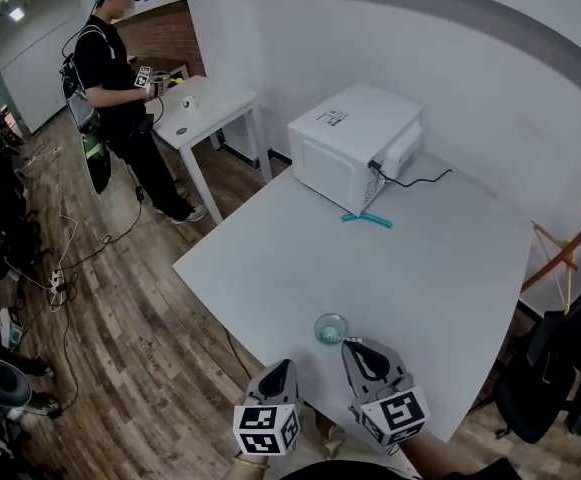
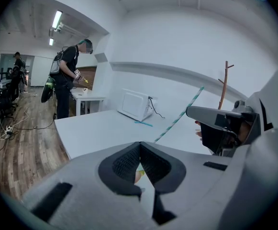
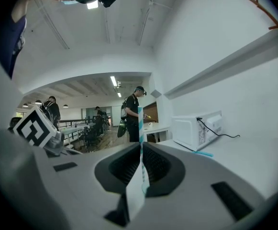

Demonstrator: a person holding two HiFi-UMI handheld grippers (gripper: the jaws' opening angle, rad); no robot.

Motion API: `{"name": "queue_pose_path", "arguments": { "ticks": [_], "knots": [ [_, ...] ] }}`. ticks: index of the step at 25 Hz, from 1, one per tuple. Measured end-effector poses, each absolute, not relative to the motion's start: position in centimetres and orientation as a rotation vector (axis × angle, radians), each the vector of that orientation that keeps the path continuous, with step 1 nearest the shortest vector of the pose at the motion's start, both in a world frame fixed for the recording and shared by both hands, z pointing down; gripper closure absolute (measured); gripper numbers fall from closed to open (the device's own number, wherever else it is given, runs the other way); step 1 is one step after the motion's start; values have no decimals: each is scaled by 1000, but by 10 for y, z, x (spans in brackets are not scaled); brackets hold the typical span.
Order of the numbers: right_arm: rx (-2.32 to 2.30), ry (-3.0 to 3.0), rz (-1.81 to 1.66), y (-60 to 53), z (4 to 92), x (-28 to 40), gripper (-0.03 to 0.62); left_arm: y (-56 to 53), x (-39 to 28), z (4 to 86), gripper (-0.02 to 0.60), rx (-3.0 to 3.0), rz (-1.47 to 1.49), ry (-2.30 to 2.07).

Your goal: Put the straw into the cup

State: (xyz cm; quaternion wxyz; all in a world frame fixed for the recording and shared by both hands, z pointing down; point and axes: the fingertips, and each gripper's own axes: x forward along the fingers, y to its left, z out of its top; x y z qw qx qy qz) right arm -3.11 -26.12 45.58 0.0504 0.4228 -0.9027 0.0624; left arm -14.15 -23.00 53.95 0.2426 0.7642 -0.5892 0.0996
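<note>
Cup (image 1: 331, 328) nr table (image 1: 420, 258) front edge; R gripper (image 3: 141, 146) clamps straw (image 3: 140, 121).

White microwave (image 1: 355, 143) noted at far side of white bench (image 1: 420, 268) (black cable (image 1: 415, 180) trailing behind it). Person (image 1: 115, 68) seen standing at second table (image 1: 220, 98); wood floor (image 1: 140, 338) below.

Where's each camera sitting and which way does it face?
Head view: on the head, down onto the table; left gripper and right gripper at bottom.
Left gripper view: along its shut jaws, across the table; right gripper at right.
Right gripper view: along jaws clamping the straw, toward the microwave; left gripper at left.
Shared: the microwave.
</note>
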Motion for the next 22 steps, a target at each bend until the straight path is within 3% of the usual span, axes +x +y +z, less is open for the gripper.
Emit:
{"name": "queue_pose_path", "arguments": {
  "ticks": [22],
  "knots": [
    [1306, -2593, 313, -312, 533, -41, 557, -278, -152, 590, 566, 2069, 361, -1507]
  ]
}}
